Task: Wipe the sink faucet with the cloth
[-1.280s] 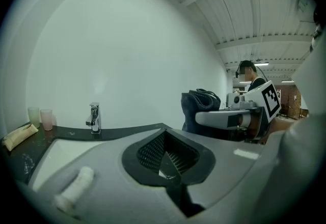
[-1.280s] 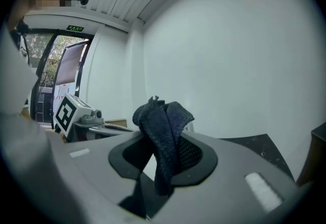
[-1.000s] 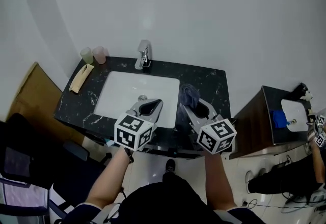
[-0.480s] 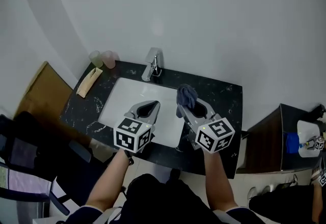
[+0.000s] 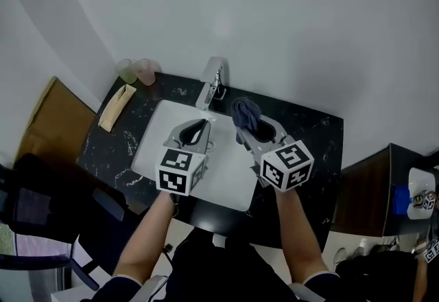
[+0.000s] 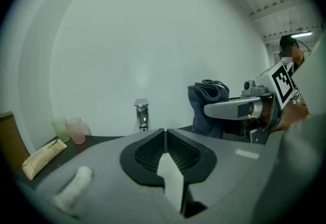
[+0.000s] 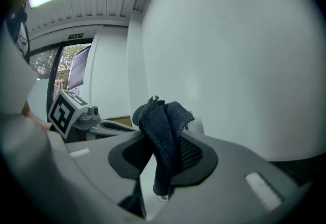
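2 claws in view, side by side over the 1 white sink (image 5: 226,180), both pointing twd the back wall. left claw (image 6: 165,131): jaws pressed together, nothing btwn them. right claw (image 7: 164,139): clamped on the 1 dark blue cloth (image 7: 163,116), which is bunched up, sticking above the jaws w/ a short end hanging below.

In the head view the cloth sits near the faucet (image 5: 214,79), to its right and a bit closer to the person, not touching it. Only 1 faucet, chrome, upright at the back-centre of the sink, on the black marbled counter (image 5: 309,149).

Back-left corner of the counter: 2 cups side by side at the wall, 1 greenish cup (image 5: 125,70) and 1 pink cup (image 5: 145,71). 1 tan packet (image 5: 114,107) lies flat just in front of them.
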Demonstrator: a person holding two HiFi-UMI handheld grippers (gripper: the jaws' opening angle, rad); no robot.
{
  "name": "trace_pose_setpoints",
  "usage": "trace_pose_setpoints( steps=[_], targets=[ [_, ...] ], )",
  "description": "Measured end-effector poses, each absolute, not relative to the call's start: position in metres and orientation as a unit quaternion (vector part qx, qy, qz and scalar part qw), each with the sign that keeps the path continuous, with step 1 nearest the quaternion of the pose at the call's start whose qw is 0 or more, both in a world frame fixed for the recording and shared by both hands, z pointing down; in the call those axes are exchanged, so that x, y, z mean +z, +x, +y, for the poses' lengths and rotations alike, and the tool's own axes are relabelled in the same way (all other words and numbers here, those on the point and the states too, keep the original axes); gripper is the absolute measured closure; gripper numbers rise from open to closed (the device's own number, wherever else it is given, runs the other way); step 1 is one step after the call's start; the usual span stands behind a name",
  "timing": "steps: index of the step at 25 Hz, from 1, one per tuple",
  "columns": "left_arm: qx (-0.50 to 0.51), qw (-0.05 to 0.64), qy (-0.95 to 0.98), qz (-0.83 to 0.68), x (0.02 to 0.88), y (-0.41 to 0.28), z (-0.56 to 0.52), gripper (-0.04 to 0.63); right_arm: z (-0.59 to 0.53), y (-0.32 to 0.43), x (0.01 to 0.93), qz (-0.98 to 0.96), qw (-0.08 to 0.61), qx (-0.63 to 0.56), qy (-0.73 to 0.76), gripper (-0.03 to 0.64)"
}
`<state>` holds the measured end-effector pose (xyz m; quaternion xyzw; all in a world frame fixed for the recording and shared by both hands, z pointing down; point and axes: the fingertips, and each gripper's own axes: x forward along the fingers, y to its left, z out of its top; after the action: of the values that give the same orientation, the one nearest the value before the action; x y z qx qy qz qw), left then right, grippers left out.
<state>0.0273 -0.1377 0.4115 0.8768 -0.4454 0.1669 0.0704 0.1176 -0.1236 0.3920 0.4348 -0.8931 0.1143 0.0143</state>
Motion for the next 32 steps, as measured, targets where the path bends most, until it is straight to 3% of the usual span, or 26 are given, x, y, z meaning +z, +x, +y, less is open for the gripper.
trace_pose_setpoints(
  steps=[6, 11, 19, 27, 32],
  targets=[
    [0.172, 0.058, 0.858, -0.480, 0.425, 0.008, -0.188, 0.452, -0.187, 0.114, 0.427, -0.880, 0.046, 0.134, 0.453, 0.506],
    [0.195, 0.061, 0.864, -0.461, 0.441, 0.017, -0.202, 0.397, -0.236, 0.115, 0.458, -0.868, 0.077, 0.149, 0.467, 0.506],
    [0.209, 0.045, 0.863, -0.458, 0.447, 0.019, -0.211, 0.390, -0.287, 0.105, 0.490, -0.865, 0.132, 0.150, 0.460, 0.506],
    [0.215, 0.036, 0.869, -0.445, 0.447, 0.024, -0.215, 0.393, -0.294, 0.090, 0.518, -0.861, 0.249, 0.097, 0.432, 0.523],
    [0.216, 0.037, 0.872, -0.437, 0.448, 0.027, -0.215, 0.397, -0.290, 0.081, 0.528, -0.861, 0.288, 0.095, 0.408, 0.532]
  ],
)
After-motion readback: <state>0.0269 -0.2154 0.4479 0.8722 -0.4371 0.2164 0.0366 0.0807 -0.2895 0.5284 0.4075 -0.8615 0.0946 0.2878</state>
